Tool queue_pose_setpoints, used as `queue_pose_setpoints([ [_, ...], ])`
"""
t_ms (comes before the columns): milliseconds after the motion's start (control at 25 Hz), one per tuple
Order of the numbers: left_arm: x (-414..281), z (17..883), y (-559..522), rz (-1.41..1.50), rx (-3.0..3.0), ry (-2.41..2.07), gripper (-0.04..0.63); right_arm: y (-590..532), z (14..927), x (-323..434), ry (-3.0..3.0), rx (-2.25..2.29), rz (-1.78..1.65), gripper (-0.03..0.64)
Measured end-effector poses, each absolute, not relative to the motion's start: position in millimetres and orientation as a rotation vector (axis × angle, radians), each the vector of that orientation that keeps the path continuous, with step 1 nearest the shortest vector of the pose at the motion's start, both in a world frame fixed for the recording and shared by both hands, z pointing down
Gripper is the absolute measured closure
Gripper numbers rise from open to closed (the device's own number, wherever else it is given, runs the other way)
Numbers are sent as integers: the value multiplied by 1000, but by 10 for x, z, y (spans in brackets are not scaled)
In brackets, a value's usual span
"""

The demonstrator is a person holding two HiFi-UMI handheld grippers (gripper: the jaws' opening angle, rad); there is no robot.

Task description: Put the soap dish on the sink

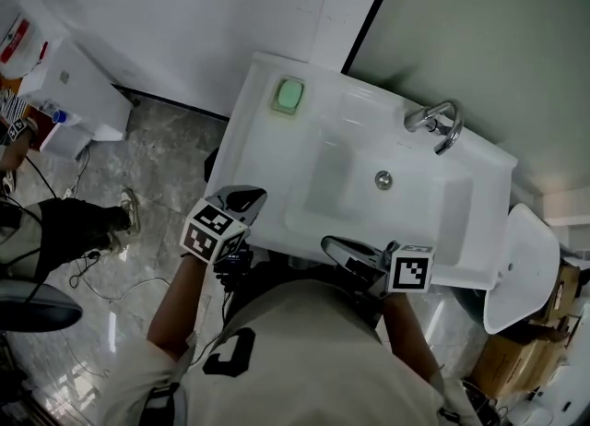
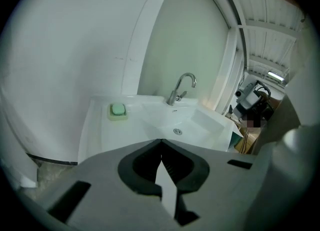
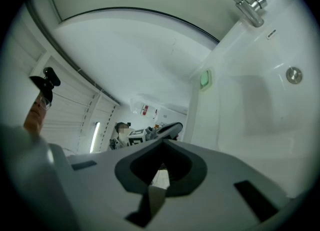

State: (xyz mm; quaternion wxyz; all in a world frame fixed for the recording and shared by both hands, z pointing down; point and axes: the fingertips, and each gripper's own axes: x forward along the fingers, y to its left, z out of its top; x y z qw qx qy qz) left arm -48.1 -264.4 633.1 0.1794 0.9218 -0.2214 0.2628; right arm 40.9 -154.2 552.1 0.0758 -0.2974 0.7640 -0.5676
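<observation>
The left gripper (image 1: 247, 199) is holding its two jaws clenched tip to tip, and nothing is sitting between them; in the left gripper view (image 2: 161, 143) only bare white sink is showing through the gap behind the tips. It is hanging at the sink's near left corner. The right gripper (image 1: 337, 248) is likewise closing its two jaws on nothing, tips meeting in the right gripper view (image 3: 162, 143), and it is hanging at the sink's near rim, pointing across towards the left gripper. That is making two grippers, each carrying one marker cube, and both are empty.

Beyond them, one white sink (image 1: 267, 161) is standing against the wall. One soap dish (image 1: 289, 95) is resting flat on its far left corner deck, well apart from both grippers, and one green bar of soap (image 1: 290, 94) is lying in it. One chrome faucet (image 1: 435, 123) is rising from the far rim, well to the right of the dish, and one round drain (image 1: 383, 179) is showing in the basin floor between faucet and grippers.
</observation>
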Motion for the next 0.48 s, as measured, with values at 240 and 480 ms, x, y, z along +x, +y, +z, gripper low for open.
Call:
queue_pose_setpoints([
  [240,-295,6182,-2526,779,2645,-642,575,-1413,5385,554,2405,-866,-1598,607],
  [480,28,6062,-2322,773,2662,-638,575,-1210,5322,799,2439,-861,-1548,607],
])
